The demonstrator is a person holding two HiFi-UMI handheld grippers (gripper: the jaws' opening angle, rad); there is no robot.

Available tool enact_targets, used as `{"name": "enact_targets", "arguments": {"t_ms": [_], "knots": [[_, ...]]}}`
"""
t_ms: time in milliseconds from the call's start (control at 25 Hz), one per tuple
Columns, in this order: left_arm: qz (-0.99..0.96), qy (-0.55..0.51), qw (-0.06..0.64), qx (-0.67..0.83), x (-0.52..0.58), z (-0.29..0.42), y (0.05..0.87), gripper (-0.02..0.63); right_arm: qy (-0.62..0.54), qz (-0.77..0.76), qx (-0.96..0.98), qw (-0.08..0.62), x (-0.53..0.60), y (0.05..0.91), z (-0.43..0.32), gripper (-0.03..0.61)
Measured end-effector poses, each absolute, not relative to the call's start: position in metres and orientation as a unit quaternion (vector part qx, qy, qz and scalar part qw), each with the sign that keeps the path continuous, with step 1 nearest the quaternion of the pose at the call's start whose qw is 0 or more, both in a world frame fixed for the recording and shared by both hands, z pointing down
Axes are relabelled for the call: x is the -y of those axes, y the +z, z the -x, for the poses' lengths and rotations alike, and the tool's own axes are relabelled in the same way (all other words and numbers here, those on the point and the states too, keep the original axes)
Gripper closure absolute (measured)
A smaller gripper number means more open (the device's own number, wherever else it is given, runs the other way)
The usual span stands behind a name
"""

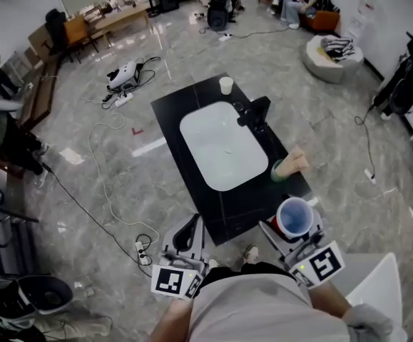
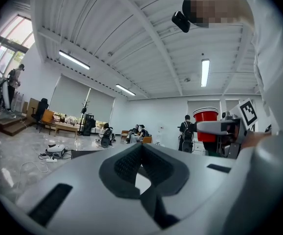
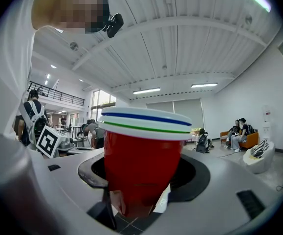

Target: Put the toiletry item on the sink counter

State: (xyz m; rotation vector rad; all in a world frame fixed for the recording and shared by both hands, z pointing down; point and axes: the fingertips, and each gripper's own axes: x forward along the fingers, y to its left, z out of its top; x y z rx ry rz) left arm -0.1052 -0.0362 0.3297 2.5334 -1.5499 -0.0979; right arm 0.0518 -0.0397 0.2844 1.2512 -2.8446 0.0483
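Observation:
A black sink counter with a white basin and a black faucet stands on the floor ahead of me. My right gripper is shut on a stack of red cups, held upright just off the counter's near right corner. In the right gripper view the cups fill the space between the jaws, white rims striped blue and green. My left gripper hangs near the counter's near edge, jaws together and empty. A green and tan item lies on the counter's right side.
A small white cup stands at the counter's far end. Cables and a power strip lie on the floor to the left, and a white device farther back. A white chair is at my right. People sit at the room's far side.

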Motion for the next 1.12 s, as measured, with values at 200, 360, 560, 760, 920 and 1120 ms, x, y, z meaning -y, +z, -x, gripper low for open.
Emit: {"name": "enact_targets", "arguments": {"t_ms": [200,360,560,760,920,1120], "knots": [[-0.842,-0.020,0.090,0.531,0.037,0.102,0.338,0.611,0.014,-0.395,0.919,0.018,0.051,0.297,-0.055,0.278],[-0.835,-0.013,0.092,0.543,0.038,0.102,0.339,0.611,-0.002,-0.389,0.921,0.032,0.063,0.307,-0.056,0.278],[-0.828,-0.005,0.095,0.553,0.040,0.105,0.343,0.611,-0.010,-0.385,0.922,0.038,0.078,0.320,-0.056,0.278],[-0.825,0.005,0.103,0.555,0.044,0.105,0.348,0.611,-0.014,-0.383,0.923,0.041,0.097,0.336,-0.051,0.278],[-0.826,0.009,0.103,0.554,0.048,0.103,0.354,0.611,-0.017,-0.380,0.923,0.052,0.109,0.360,-0.049,0.278],[-0.824,0.015,0.103,0.557,0.048,0.104,0.358,0.611,-0.021,-0.390,0.918,0.065,0.127,0.384,-0.052,0.278]]}}
